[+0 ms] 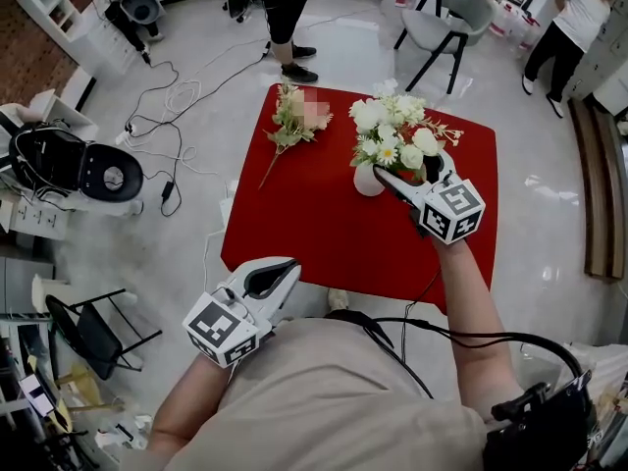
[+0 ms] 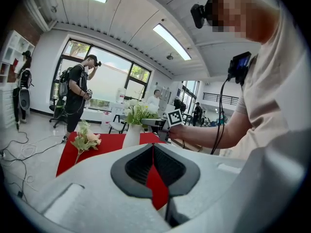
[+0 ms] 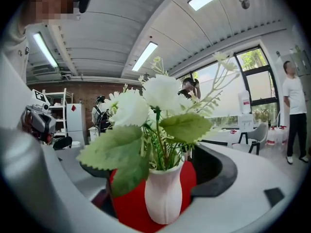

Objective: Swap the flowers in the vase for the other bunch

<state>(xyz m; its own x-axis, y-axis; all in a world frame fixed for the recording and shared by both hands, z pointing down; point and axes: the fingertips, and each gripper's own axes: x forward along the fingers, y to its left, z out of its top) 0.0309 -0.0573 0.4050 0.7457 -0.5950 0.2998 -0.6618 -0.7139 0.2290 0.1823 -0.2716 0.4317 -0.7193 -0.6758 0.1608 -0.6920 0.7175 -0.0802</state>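
The right gripper (image 1: pixel 410 170) has its jaws spread wide either side of the white vase (image 3: pixel 164 198) on the red table (image 1: pixel 324 229) without pressing it, probably ready to pull the white flowers (image 1: pixel 392 126). The left gripper (image 1: pixel 285 273) is closed and empty near the body. The other bunch (image 1: pixel 294 116) lies well apart

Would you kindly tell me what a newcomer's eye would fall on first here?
The bright red table at the centre of the head view draws the eye first. On it stands a white vase of white flowers, with the right gripper open, its jaws either side of the vase. The other bunch lies at the table's far left.
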